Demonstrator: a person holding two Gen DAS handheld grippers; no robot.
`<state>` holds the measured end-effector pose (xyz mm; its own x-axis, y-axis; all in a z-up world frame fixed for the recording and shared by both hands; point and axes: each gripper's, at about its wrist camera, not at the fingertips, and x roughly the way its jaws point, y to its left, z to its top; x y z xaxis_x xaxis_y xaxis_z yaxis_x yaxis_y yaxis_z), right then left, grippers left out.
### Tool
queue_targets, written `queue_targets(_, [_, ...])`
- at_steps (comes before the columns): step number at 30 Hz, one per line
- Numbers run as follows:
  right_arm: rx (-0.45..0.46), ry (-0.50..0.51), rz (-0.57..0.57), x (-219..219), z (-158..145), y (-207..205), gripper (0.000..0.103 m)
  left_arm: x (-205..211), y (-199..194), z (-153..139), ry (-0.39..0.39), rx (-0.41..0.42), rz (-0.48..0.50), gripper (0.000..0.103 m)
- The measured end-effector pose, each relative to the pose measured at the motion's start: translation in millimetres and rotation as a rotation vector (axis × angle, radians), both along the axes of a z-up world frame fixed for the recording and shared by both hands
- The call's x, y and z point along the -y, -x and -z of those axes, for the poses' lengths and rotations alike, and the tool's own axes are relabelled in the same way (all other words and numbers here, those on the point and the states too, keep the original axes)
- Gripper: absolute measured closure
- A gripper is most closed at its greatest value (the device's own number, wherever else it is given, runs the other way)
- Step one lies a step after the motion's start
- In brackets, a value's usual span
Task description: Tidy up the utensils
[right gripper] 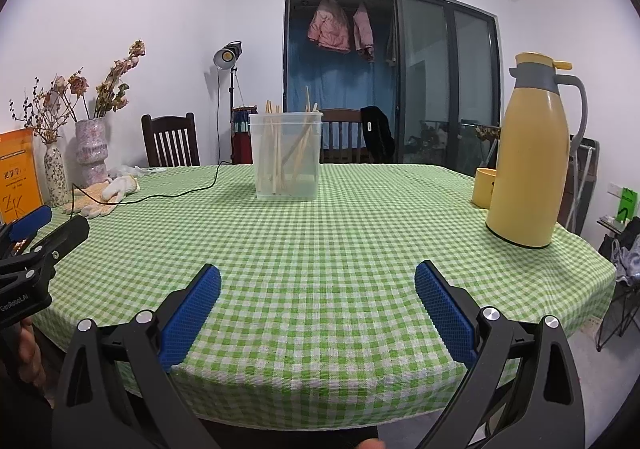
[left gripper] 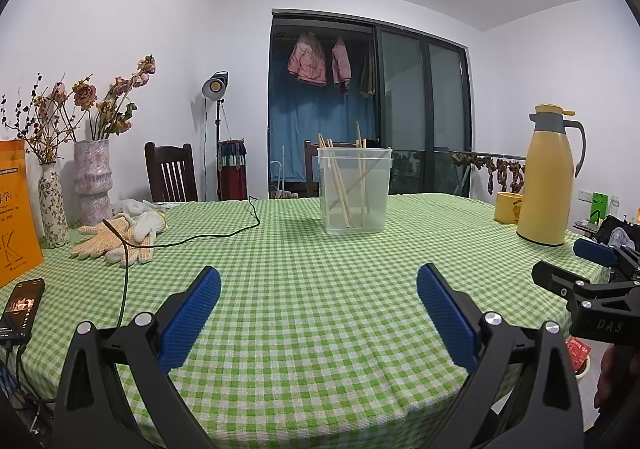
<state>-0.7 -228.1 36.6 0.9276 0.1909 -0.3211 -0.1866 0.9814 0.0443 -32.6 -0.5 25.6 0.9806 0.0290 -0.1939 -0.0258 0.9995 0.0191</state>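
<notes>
A clear plastic container (left gripper: pixel 354 189) (right gripper: pixel 286 155) stands upright on the far middle of the green checked tablecloth (left gripper: pixel 312 289) (right gripper: pixel 320 249). Several wooden chopsticks (left gripper: pixel 340 185) (right gripper: pixel 276 153) lean inside it, tips poking above the rim. My left gripper (left gripper: pixel 318 303) hovers open over the near part of the table with nothing between its blue pads. My right gripper (right gripper: pixel 316 301) is open as well, near the table's front edge, also empty. Each gripper shows at the side of the other's view: the right gripper (left gripper: pixel 576 269) and the left gripper (right gripper: pixel 44 225).
A yellow thermos jug (left gripper: pixel 550 177) (right gripper: pixel 528 153) and a yellow cup (left gripper: pixel 507 207) (right gripper: pixel 483 187) stand at the right. White work gloves (left gripper: pixel 120 237) (right gripper: pixel 108 193), a black cable (left gripper: pixel 192 237), two vases (left gripper: pixel 92 181) with dried flowers, an orange book (left gripper: pixel 16 209) and a phone (left gripper: pixel 22 307) crowd the left.
</notes>
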Motion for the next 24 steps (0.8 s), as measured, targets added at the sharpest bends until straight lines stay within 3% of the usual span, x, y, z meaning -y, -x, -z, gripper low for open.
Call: queue_targets(24, [-0.002,0.006,-0.001,-0.2,-0.3,0.0,0.009,-0.2,-0.4,2.4,-0.003,-0.005,0.004,0.008])
